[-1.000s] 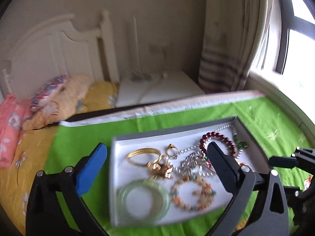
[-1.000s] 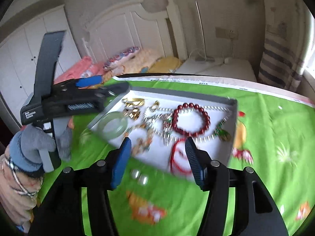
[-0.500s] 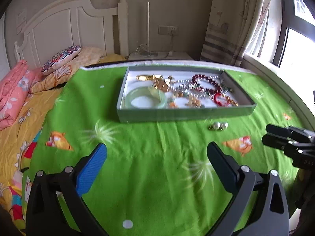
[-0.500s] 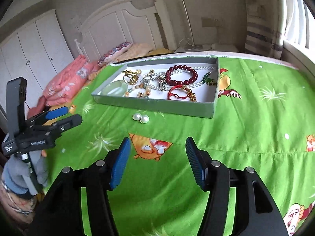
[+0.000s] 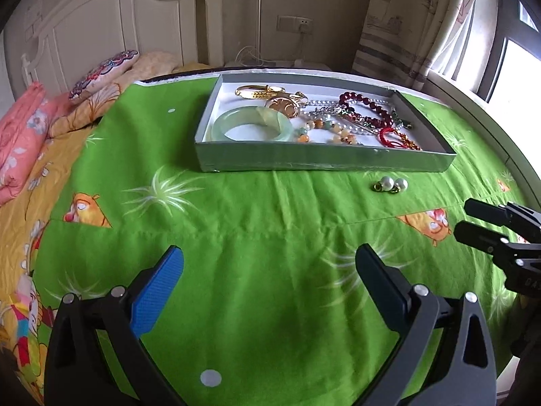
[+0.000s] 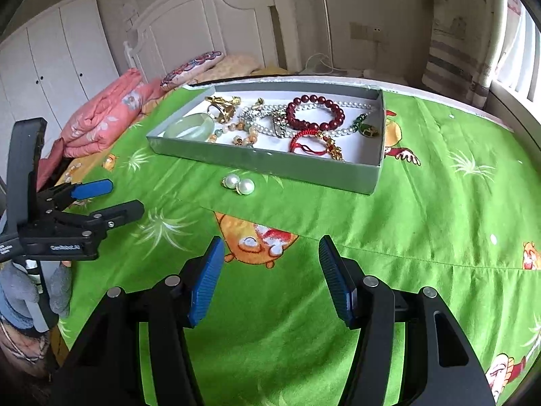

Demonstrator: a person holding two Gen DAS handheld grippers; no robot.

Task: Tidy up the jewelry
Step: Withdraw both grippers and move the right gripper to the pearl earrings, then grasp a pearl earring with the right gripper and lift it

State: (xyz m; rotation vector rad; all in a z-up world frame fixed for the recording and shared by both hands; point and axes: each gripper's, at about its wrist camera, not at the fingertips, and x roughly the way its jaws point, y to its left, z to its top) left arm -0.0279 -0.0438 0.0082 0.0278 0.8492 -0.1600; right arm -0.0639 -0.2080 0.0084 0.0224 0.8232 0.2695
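I see one shallow grey box (image 6: 270,164) with a white floor, rectangular, cardboard-looking, sitting on the bed (image 6: 422,209) toward its headboard end, on a green printed cover. In the box I count one pale green bangle (image 5: 252,125), smooth, thick and translucent like jade, at the left end; one dark red bead bracelet (image 6: 314,115) of round glossy beads; one red cord bracelet (image 6: 306,143) with small gold beads near the front wall; one pearl strand (image 6: 351,105), small white beads, running under the red ones; one bracelet of mixed orange and cream beads (image 6: 245,135); and a gold-coloured cluster (image 6: 221,106) by the back left corner, shiny metal, piece count I can't resolve. There's also a small green pendant (image 6: 367,128) near the right wall. Outside the box: two pearl earrings (image 6: 238,184), round white pearls on gold-toned settings, touching each other, lying on the cover just in front of the box's front wall. Two hand-held grippers in play. Left hand-held gripper (image 5: 268,280): jaws wide apart, nothing between them, blue textured pad on one finger, over bare cover well short of the box. Right hand-held gripper (image 6: 270,277): jaws apart, empty, ribbed blue pads on both fingers, hovering over an orange cartoon print (image 6: 253,240) nearer the foot edge than the earrings. Grey glove on the person's left hand (image 6: 33,287). One pink folded quilt (image 6: 101,115) and one patterned pillow (image 6: 191,66) at the headboard.
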